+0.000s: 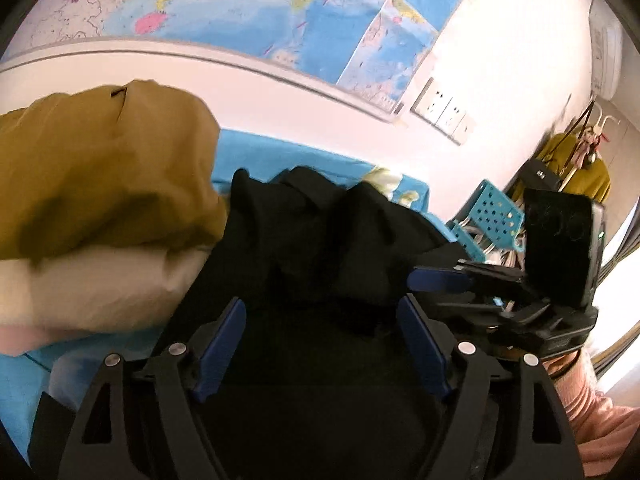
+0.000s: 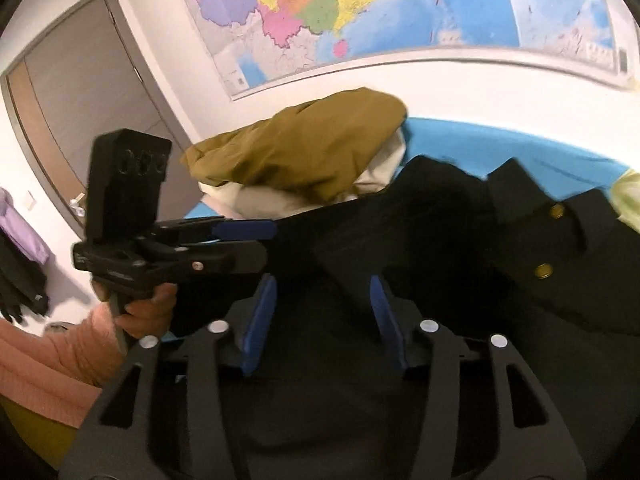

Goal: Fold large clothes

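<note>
A large black garment [image 1: 316, 236] with gold buttons [image 2: 543, 270] lies crumpled on a blue-covered surface [image 1: 280, 152]. My left gripper [image 1: 322, 312] is open, its blue pads wide apart just over the black cloth. My right gripper [image 2: 322, 292] is open too, low over the same garment [image 2: 440, 232]. Each gripper shows from the side in the other's view: the right one [image 1: 436, 280] and the left one [image 2: 248, 236]. Whether either side-seen jaw pinches cloth is unclear.
A pile of folded clothes, mustard [image 1: 100, 176] on cream [image 1: 100, 292], sits left of the black garment, also in the right wrist view [image 2: 304, 148]. A wall map [image 2: 360, 12] hangs behind. A blue perforated rack [image 1: 496, 216] and hanging clothes [image 1: 576, 168] stand right; a door [image 2: 88, 92] left.
</note>
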`<action>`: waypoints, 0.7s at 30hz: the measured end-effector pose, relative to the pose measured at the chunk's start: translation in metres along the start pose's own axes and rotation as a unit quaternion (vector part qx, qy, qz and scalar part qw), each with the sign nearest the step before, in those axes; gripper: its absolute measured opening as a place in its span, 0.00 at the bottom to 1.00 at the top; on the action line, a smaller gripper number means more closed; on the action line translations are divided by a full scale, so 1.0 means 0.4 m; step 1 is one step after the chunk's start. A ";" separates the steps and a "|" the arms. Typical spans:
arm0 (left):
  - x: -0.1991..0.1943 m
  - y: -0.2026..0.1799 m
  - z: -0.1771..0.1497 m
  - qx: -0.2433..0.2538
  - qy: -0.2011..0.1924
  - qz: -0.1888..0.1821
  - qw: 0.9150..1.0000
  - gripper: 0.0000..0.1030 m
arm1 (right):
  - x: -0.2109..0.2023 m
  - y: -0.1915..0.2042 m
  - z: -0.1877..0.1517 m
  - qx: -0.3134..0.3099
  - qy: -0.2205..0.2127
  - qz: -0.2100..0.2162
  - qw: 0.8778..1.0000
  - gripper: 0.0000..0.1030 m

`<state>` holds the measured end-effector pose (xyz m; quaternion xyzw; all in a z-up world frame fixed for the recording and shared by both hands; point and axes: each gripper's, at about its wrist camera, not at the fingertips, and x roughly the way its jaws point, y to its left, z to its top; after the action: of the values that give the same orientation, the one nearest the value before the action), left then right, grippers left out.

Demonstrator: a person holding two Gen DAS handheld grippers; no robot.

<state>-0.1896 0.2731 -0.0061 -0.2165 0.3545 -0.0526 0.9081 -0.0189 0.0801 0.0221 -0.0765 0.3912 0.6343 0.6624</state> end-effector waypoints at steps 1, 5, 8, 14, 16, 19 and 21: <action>0.008 -0.001 -0.004 0.002 0.009 -0.003 1.000 0.76 | -0.016 -0.009 -0.005 0.004 -0.005 0.001 1.000 0.55; 0.056 -0.012 -0.006 0.016 0.032 -0.005 0.999 0.79 | -0.121 -0.081 -0.028 0.038 -0.036 -0.030 0.998 0.61; 0.084 -0.013 0.003 0.018 0.039 0.007 0.999 0.81 | -0.215 -0.162 -0.061 0.081 -0.060 -0.082 0.992 0.61; 0.163 -0.035 0.026 0.045 0.071 0.043 0.996 0.80 | -0.414 -0.434 -0.169 0.220 -0.092 -0.249 0.939 0.67; 0.196 -0.040 0.032 0.050 0.084 0.067 0.993 0.66 | -0.437 -0.510 -0.199 0.261 -0.098 -0.267 0.922 0.68; 0.241 -0.037 0.032 0.052 0.108 0.084 0.989 0.34 | -0.423 -0.593 -0.234 0.312 -0.083 -0.224 0.920 0.69; 0.246 -0.035 0.031 0.048 0.108 0.074 0.990 0.25 | -0.393 -0.610 -0.239 0.298 -0.062 -0.217 0.927 0.67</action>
<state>-0.1075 0.2404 -0.0529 -0.1391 0.4622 -0.0256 0.8754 0.1779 -0.1445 -0.0428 0.0815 0.4941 0.3327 0.7991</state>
